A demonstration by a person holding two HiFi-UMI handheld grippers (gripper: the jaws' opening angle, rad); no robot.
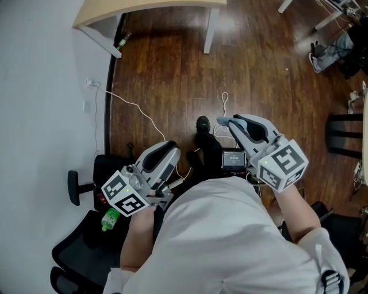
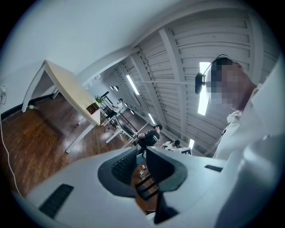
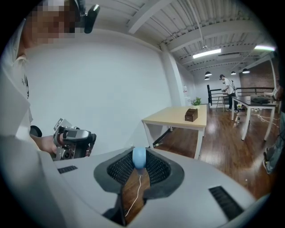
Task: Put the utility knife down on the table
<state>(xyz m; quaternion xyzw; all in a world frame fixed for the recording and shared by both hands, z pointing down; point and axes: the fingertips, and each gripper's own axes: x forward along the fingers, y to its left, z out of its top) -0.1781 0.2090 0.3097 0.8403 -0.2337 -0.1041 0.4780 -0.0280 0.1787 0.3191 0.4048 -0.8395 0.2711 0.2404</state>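
Head view: your right gripper point(image 1: 230, 123) clenches the pale blue utility knife point(image 1: 223, 121) at its tips, over the dark plank floor point(image 1: 172, 69) and well apart from the light wooden table point(image 1: 115, 8). A white cable point(image 1: 138, 109) trails across the floor between them. Your left gripper point(image 1: 170, 150) hangs above a black office chair point(image 1: 80, 247). Left gripper view: jaws slightly parted, nothing between them. Right gripper view: the knife's rounded end is pinched between the jaw tips, and the table ahead carries a small brown box point(image 3: 191, 114).
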